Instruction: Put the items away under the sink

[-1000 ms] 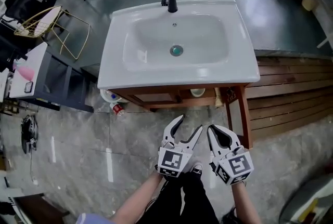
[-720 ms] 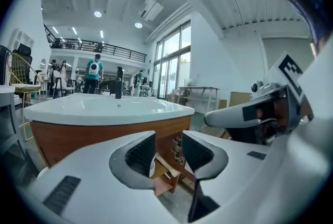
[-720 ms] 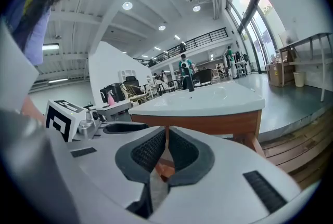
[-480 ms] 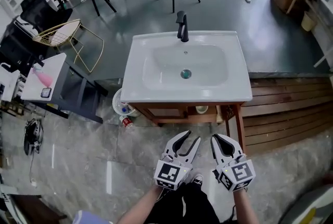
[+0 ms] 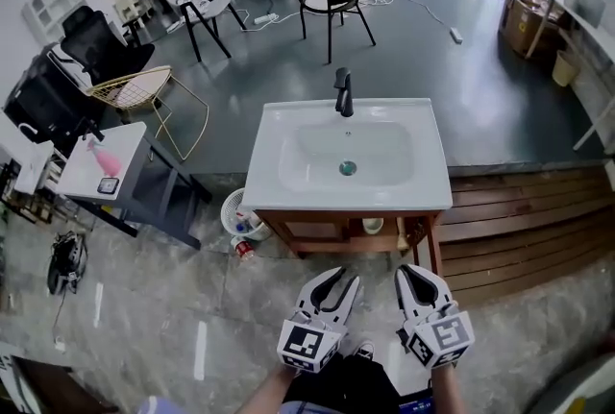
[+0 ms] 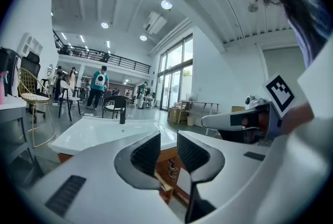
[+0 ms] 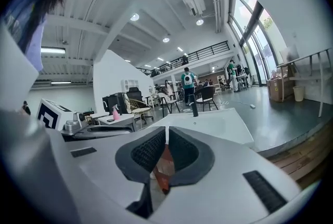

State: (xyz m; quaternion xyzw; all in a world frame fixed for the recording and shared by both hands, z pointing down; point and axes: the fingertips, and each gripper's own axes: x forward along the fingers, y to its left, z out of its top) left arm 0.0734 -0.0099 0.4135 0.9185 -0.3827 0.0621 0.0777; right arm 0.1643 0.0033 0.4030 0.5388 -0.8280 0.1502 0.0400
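- Looking down in the head view, a white sink (image 5: 288, 182) stands on a wooden cabinet (image 5: 317, 231) on the grey stone floor (image 5: 144, 306). A black faucet (image 5: 343, 93) is at its back edge.
- On the open shelf under the sink sits a small pale cup (image 5: 373, 226). Another small item near the cabinet's right leg is too small to name.
- Left of the cabinet, a white basket (image 5: 233, 210) with bottles inside stands on the floor, and a red can (image 5: 243, 249) lies just beside it.
- Further left, a pink spray bottle (image 5: 101, 156) stands on a small white counter (image 5: 120, 138).
- The left claw (image 5: 342, 280) and the right claw (image 5: 411, 274) are held side by side in front of the cabinet, apart from it, and both point toward it.
- In the left gripper view, the ribbed pads of the left claw (image 6: 168, 137) stand a little apart with a narrow gap. Nothing is between them, and the jaws have just been closing.
- Through this gap a corner of the wooden cabinet shows, and the sink top with the faucet lies beyond.
- In the right gripper view, the right claw (image 7: 166, 140) is pressed together at its tips, leaving only a hairline slit.
- It pinches nothing. The red-brown wood of the cabinet shows through the opening behind the pads.
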